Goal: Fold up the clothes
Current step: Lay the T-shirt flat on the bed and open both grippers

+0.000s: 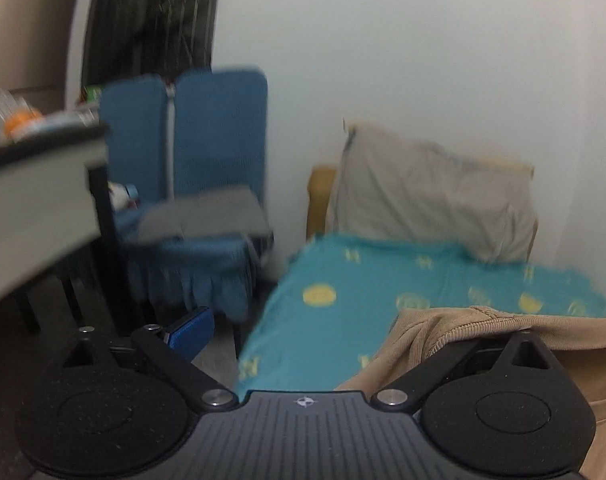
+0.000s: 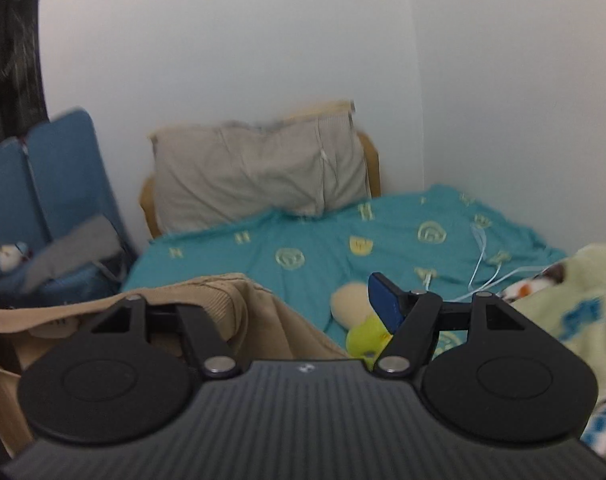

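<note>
A tan garment (image 1: 503, 332) with a ribbed collar hangs over the teal bed sheet (image 1: 343, 288). In the left wrist view it drapes over the right finger of my left gripper (image 1: 315, 332), whose blue left finger (image 1: 191, 332) stands wide apart and bare. In the right wrist view the same tan garment (image 2: 231, 308) drapes over the left finger of my right gripper (image 2: 287, 304), whose blue right finger (image 2: 387, 300) stands wide apart. Both sets of jaws are spread, and the covered fingers are hidden by cloth.
A beige pillow (image 2: 259, 172) leans on the wall at the head of the bed. A plush toy (image 2: 359, 320), white cables (image 2: 483, 264) and a pale blanket (image 2: 575, 308) lie on the sheet. Blue chairs (image 1: 195, 168) and a table (image 1: 43, 172) stand left of the bed.
</note>
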The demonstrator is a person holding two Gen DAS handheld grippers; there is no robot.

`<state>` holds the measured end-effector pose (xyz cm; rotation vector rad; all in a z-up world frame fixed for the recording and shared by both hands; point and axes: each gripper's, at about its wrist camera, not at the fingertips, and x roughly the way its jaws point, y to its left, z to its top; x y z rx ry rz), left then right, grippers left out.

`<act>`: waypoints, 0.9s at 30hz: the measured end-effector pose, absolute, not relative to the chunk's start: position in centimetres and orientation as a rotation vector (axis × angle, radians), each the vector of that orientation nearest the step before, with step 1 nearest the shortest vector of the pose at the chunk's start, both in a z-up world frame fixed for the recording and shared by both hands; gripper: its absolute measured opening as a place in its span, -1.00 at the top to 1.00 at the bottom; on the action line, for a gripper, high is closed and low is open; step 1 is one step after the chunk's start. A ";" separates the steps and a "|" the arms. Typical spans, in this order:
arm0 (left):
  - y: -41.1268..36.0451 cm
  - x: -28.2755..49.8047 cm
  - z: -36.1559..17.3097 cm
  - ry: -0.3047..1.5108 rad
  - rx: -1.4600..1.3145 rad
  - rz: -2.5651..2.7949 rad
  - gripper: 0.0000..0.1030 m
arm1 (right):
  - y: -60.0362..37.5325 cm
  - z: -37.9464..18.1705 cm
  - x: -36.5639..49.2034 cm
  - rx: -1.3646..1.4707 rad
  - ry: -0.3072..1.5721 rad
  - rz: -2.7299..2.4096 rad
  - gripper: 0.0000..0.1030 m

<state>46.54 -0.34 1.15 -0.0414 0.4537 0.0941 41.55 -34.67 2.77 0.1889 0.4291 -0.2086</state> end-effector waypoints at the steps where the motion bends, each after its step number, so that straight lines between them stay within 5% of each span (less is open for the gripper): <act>1: -0.6 48.4 -1.4 0.481 -0.027 0.093 -0.94 | -34.9 0.4 43.5 0.187 0.454 -0.212 -0.35; 7: -1.9 56.9 -14.3 0.656 0.057 0.058 -0.90 | -35.5 -11.6 50.9 0.167 0.654 -0.195 -0.34; 12: -3.8 61.3 -18.7 0.903 0.243 0.001 -0.79 | -33.4 -16.2 54.7 -0.039 0.909 -0.008 -0.35; 16: -4.1 62.3 -17.1 0.989 0.203 -0.114 -0.84 | -31.9 -14.3 55.3 -0.034 0.864 0.109 -0.44; 27: -3.6 51.5 -8.3 0.774 0.051 -0.198 -0.97 | -31.2 -7.0 46.7 0.306 0.703 0.151 -0.63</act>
